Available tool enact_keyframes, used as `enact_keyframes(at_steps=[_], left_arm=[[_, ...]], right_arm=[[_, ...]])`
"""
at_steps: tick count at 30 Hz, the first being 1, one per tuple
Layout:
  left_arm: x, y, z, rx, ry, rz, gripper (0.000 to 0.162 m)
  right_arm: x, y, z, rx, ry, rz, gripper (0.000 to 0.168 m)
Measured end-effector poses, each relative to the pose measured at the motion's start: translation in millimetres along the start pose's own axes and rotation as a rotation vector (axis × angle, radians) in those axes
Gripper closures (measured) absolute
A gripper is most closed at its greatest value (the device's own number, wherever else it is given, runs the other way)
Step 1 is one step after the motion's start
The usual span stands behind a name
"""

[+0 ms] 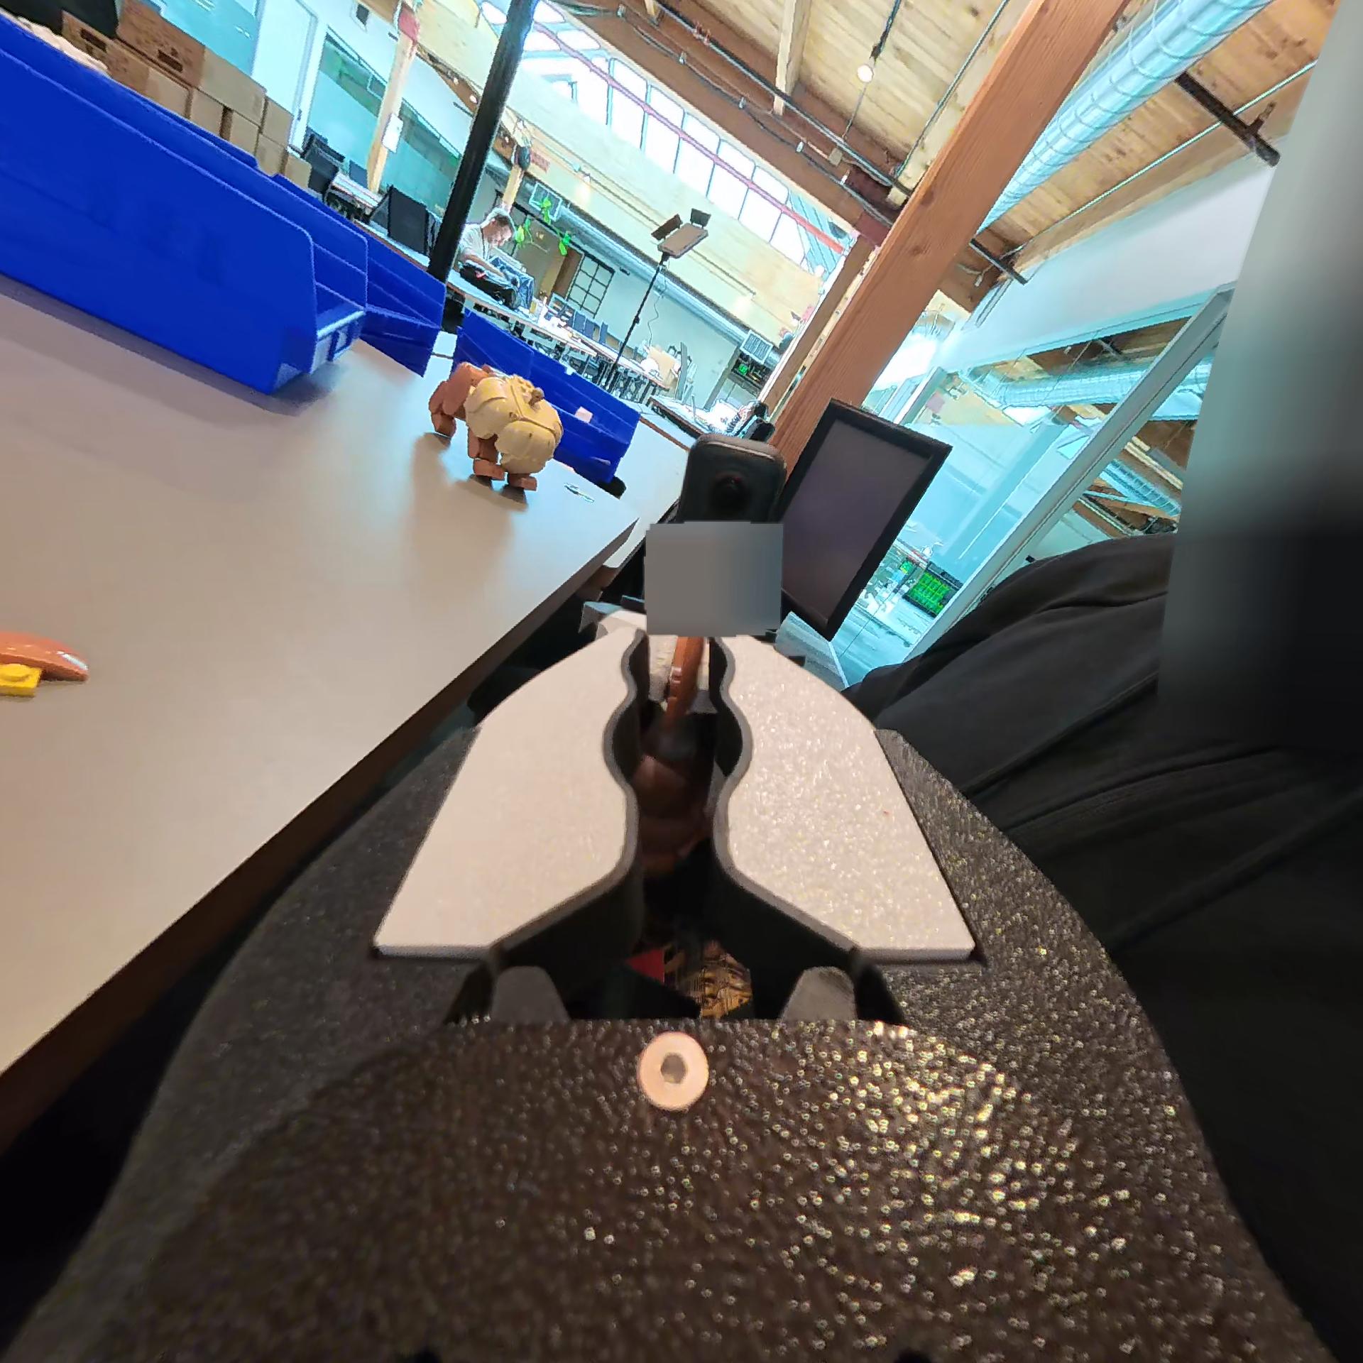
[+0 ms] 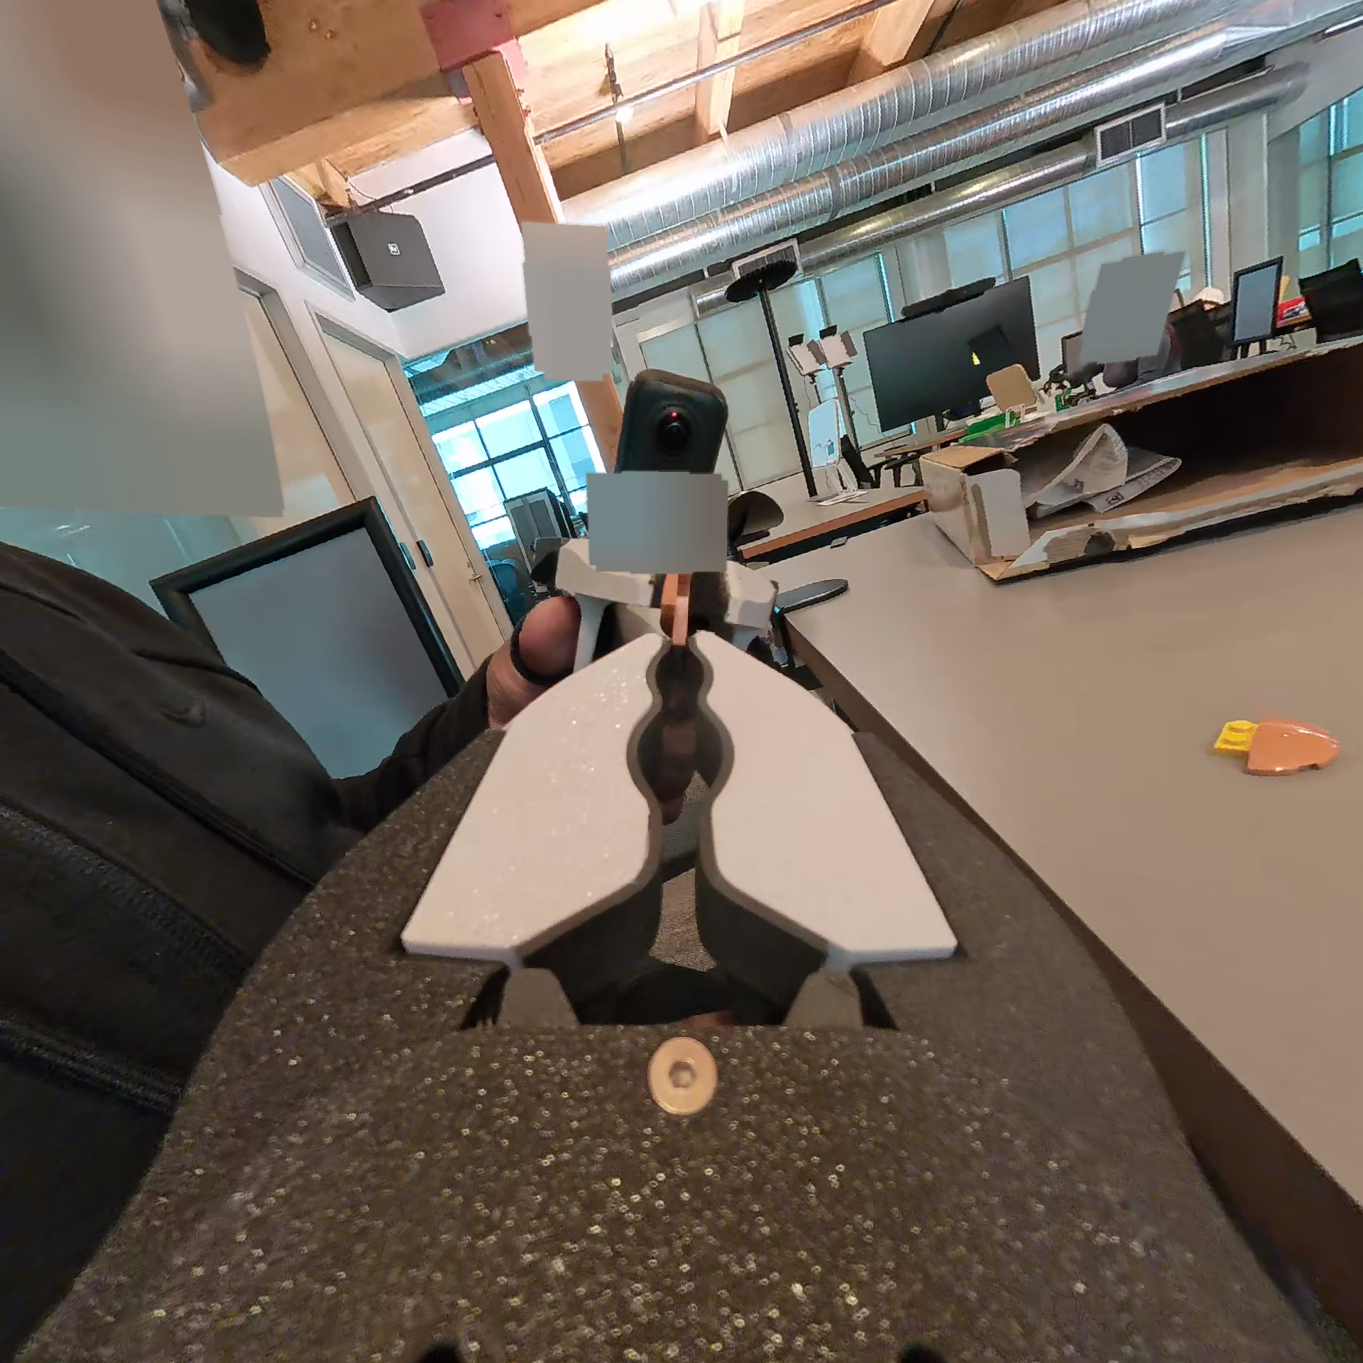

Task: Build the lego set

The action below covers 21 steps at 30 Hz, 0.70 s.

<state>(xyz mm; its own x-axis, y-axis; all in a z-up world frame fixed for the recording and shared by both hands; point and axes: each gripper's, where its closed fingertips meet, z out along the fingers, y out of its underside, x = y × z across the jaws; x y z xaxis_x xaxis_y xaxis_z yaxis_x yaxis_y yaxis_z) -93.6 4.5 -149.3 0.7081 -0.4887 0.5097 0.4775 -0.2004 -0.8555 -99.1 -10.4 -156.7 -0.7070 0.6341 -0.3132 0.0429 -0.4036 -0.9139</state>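
Note:
My two grippers face each other in the air just off the table's (image 1: 258, 627) edge. My right gripper (image 2: 675, 643) is shut on a thin reddish-brown lego piece (image 2: 676, 608) and holds it edge-on at the fingertips. My left gripper (image 1: 680, 649) is open around the same piece (image 1: 689, 664), with a gap showing between each finger and the piece. The left gripper's white fingers (image 2: 590, 583) also show spread apart in the right wrist view. A partly built tan and brown lego animal (image 1: 501, 428) stands on the table.
A yellow plate (image 2: 1235, 737) and a brown curved piece (image 2: 1291, 752) lie together on the table; they also show in the left wrist view (image 1: 44, 660). Blue bins (image 1: 184, 243) line the far side. A dark monitor (image 1: 855, 509) and a torn cardboard box (image 2: 973, 501) stand nearby. My left and right fingertips are right by each other.

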Motion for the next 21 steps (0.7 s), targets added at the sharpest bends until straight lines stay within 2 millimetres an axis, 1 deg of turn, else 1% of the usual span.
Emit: enact_keyframes(at_steps=[8, 11, 13, 15, 17, 19, 21], left_arm=[[5.0, -3.7, 3.3, 0.050, 0.041, 0.052, 0.156], [-2.6, -5.0, 3.5, 0.029, 0.010, 0.087, 0.157], [-15.4, -10.4, 0.0, 0.005, -0.049, 0.096, 0.157], [-34.5, -16.9, -8.2, -0.042, -0.126, 0.096, 0.157], [-58.0, -19.4, -17.7, -0.131, -0.224, 0.111, 0.157], [-78.5, -16.2, -25.3, -0.254, -0.296, 0.121, 0.157], [-92.5, -15.9, -29.1, -0.335, -0.329, 0.108, 0.157]], right_arm=[[-1.0, 0.1, 2.8, 0.000, -0.005, -0.003, 0.165], [8.1, 1.0, 3.0, -0.060, 0.031, -0.029, 0.165], [22.9, 0.7, -1.0, -0.157, 0.093, -0.086, 0.162], [41.7, -6.3, -9.8, -0.278, 0.148, -0.166, 0.157], [61.7, -8.6, -18.3, -0.474, 0.154, -0.236, 0.154], [91.5, -8.8, -24.2, -0.679, 0.161, -0.365, 0.150], [124.8, -9.3, -21.9, -0.809, 0.137, -0.507, 0.150]])
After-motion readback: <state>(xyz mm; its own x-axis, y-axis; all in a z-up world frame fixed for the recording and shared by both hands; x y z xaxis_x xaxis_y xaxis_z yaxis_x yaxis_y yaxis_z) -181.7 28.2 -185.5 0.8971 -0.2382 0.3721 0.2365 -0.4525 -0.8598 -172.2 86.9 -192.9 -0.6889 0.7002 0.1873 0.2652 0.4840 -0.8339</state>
